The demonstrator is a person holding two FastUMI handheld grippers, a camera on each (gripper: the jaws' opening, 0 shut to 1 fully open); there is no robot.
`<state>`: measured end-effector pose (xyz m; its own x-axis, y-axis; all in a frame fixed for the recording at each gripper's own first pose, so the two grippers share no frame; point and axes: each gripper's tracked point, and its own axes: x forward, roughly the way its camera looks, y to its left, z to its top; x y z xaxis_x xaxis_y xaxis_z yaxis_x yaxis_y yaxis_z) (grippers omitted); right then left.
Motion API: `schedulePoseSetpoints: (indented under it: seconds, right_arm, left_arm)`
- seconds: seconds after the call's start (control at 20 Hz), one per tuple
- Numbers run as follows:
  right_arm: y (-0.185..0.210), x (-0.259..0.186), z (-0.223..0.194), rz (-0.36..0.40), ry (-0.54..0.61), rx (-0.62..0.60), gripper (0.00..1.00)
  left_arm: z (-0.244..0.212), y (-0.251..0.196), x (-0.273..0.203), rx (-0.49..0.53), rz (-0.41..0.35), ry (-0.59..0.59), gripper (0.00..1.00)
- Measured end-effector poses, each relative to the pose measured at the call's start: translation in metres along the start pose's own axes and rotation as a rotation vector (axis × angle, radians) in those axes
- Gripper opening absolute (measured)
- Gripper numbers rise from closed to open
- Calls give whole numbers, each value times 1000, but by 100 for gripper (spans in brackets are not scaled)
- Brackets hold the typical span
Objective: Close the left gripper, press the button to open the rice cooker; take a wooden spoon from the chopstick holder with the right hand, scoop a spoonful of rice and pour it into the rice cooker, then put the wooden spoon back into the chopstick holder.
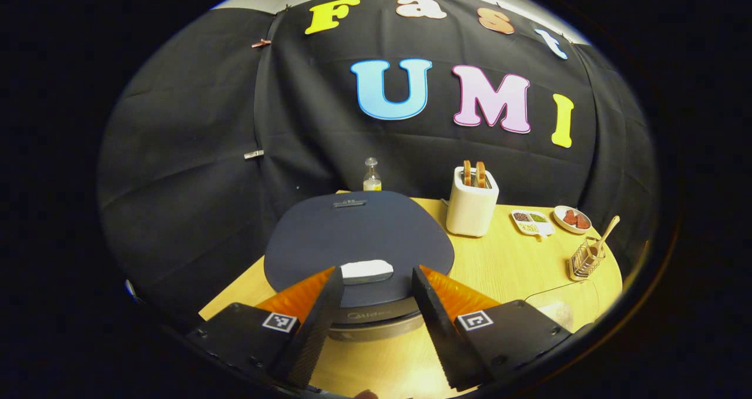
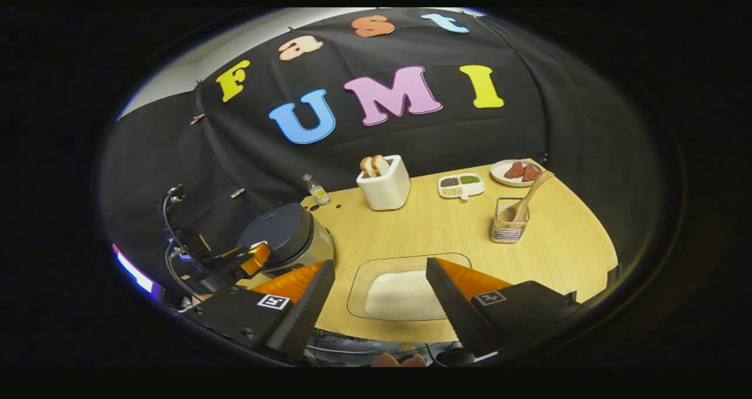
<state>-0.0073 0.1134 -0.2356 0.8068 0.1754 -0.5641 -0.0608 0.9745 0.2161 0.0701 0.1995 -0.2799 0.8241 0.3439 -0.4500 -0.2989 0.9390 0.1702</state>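
The left gripper (image 1: 376, 281) is hovering with fingers spread before the rice cooker (image 1: 358, 240)'s stiff white button (image 1: 367, 271), while the light, rigid wooden spoon (image 2: 526, 199) is waiting, graspable by its upper handle.

You have one rice cooker (image 1: 358, 252), lid shut, with one white button (image 1: 366, 270) on it. There is one wire chopstick holder (image 2: 509, 220) holding one wooden spoon (image 2: 527, 198), and one clear tray of rice (image 2: 402, 294). You also have one white toaster (image 2: 385, 183) with two slices of bread (image 2: 374, 165), one small bottle (image 2: 318, 191), one divided dish (image 2: 461, 185) with three compartments, and one plate (image 2: 516, 173).
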Motion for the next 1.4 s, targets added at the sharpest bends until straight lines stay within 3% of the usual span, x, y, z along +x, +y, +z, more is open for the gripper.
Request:
schedulePoseSetpoints:
  seconds: [0.5,0.8,0.95,1.0,1.4]
  right_arm:
    - [-3,-1,-6,-6,8,16,97]
    - [-10,-4,0,-14,-11,35,98]
    - [-13,-5,6,-17,-20,47,98]
    - [-13,-5,7,-18,-25,48,97]
    - [-39,-6,34,-48,-78,74,97]
  left_arm:
    - [-13,-3,5,15,4,-78,85]
    - [-5,-4,4,-33,-87,-53,83]
    - [4,4,-8,-109,-84,-31,82]
    - [12,3,-14,-127,-85,-42,76]
    - [54,-50,-60,-138,-201,-75,76]
